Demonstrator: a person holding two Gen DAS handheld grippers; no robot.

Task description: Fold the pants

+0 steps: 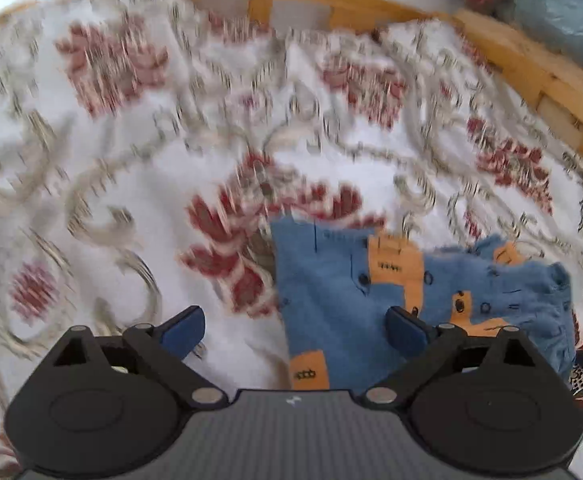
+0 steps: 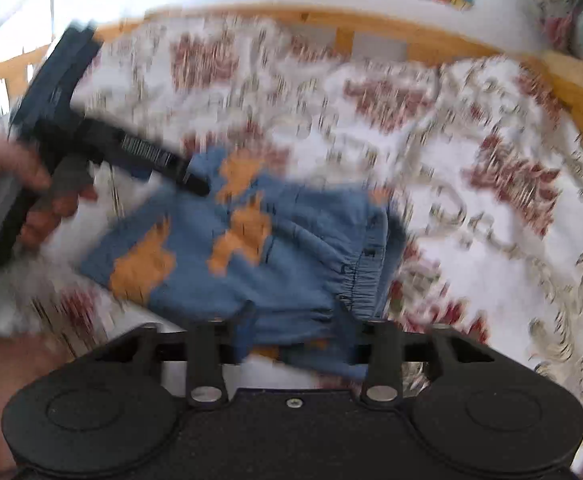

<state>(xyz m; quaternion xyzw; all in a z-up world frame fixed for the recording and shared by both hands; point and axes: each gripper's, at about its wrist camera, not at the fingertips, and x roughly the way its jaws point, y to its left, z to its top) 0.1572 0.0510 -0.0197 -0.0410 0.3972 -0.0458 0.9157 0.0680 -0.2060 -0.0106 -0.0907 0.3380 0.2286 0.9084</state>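
Observation:
The pants [image 1: 331, 292] are blue with orange patches and lie folded on the flowered bedcover, low and right of centre in the left wrist view. My left gripper [image 1: 294, 330] hovers open over their left edge; one pad is over bare cover, the other over the cloth. In the right wrist view the pants [image 2: 291, 248] lie with the gathered waistband to the right. My right gripper [image 2: 295, 320] has its fingers drawn in on bunched fabric near the waistband. Both views are blurred by motion.
A white bedcover [image 1: 131, 208] with red flowers and grey scrolls spreads over the bed. A wooden bed frame [image 1: 531, 72] runs along the far and right sides. A hand [image 2: 47, 200] holds the left gripper's body [image 2: 91, 136] at the left. Bundled cloth [image 1: 555, 4] sits beyond the frame.

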